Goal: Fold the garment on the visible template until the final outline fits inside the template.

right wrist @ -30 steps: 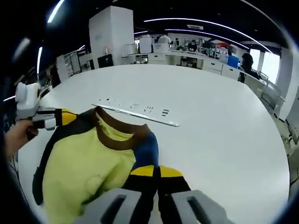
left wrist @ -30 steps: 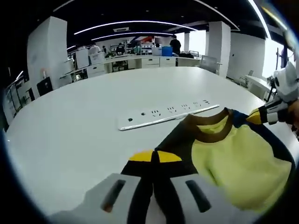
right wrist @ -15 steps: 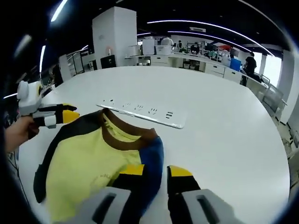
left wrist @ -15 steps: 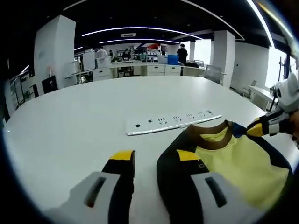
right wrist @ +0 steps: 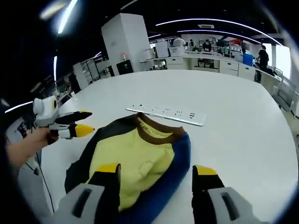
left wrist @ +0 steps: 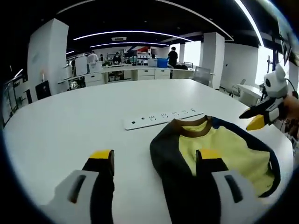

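1. A large white table carries everything here, with an office of desks and pillars behind it.
2. The garment, a yellow top with a brown collar, a dark sleeve on one side and a blue sleeve on the other, lies flat on the table. Its collar points toward the power strip and its long axis runs from there back toward the grippers. In the right gripper view the garment lies the same way, collar farthest away.
3. A white power strip lies just beyond the collar, crosswise to the garment's length.
4. The left gripper stands with jaws spread wide, empty, above the garment's dark sleeve edge.
5. The right gripper is likewise spread wide and empty, over the blue sleeve side.
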{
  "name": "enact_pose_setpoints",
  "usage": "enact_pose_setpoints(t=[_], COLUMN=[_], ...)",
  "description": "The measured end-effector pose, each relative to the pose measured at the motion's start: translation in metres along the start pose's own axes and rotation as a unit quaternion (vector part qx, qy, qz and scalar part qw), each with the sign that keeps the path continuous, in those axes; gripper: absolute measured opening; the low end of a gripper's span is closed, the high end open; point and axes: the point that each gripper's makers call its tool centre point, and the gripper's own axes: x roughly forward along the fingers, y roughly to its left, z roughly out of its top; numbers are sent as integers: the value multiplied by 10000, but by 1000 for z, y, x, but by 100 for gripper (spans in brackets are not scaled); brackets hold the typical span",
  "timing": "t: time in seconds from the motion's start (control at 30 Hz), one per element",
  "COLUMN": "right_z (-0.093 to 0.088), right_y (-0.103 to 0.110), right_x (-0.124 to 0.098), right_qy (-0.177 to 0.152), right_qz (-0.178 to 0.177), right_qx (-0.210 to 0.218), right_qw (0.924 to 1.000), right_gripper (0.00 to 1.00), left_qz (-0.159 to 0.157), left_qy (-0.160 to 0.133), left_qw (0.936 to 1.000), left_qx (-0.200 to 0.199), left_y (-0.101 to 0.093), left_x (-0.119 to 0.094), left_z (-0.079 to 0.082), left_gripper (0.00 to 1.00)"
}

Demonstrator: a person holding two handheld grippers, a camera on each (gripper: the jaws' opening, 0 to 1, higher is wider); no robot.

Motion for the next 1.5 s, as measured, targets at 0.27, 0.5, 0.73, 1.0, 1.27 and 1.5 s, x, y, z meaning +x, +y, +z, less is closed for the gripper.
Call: enact_pose_setpoints(t=[0.27,0.5,0.73,1.0,1.27,1.5], right_z=[-19,-39,-56,-83,-102,-114], right_y=[31,50,68,85,91,90], right_x=[-24,-46,-53,-59,-68,-61], right_qy=[84,45,51,107,-166,-105], right_qz=[143,-75,-11,-158,-743,-896], right_qx=[-115,-163,-78,-187,22,291], right_qw=[9998,9998,10000,9996,9971,9955], right_gripper=[69,68,66,61,41,25], left_qz=[-279,-426,-453,-467,-333,-392], left_qy=[-10,12,51,259,765,1024], left_qw=[9992,9983,9977,9966,9933,9910], left_qx=[276,406,501,620,795,772], left_y=[-25,-47,-62,-79,-94,-108], left_x=[-28,-59,-82,-97,-104,-101], left_z=[-6,-16,-27,-55,-95,-115], left_gripper=[83,84,82,75,65,52])
